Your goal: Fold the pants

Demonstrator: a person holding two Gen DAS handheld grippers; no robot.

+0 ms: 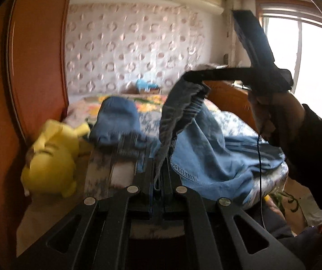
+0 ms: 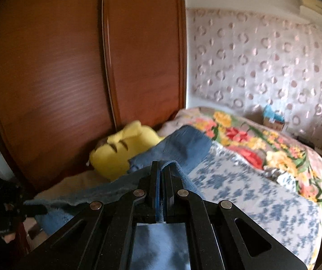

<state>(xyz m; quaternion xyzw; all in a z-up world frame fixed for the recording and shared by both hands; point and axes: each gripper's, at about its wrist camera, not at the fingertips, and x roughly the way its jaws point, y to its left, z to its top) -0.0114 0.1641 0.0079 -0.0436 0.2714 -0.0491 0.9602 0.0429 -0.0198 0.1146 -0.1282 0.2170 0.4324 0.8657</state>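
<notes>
Blue denim pants [image 1: 208, 144] hang over the bed, held up by both grippers. My left gripper [image 1: 158, 171] is shut on the grey elastic waistband [image 1: 179, 114], which runs up from its jaws. My right gripper [image 1: 203, 83] shows in the left wrist view, raised at the upper right and pinching the same waistband. In the right wrist view my right gripper [image 2: 162, 175] is shut on a blue denim edge [image 2: 179, 171], and a pant leg [image 2: 183, 146] trails across the bed toward the wardrobe.
A yellow plush toy [image 1: 52, 155] lies at the bed's left edge against the wooden wardrobe [image 2: 70, 67]. A floral blanket [image 2: 262, 146] and blue-patterned sheet [image 2: 251, 193] cover the bed. A window [image 1: 307, 51] is at the right.
</notes>
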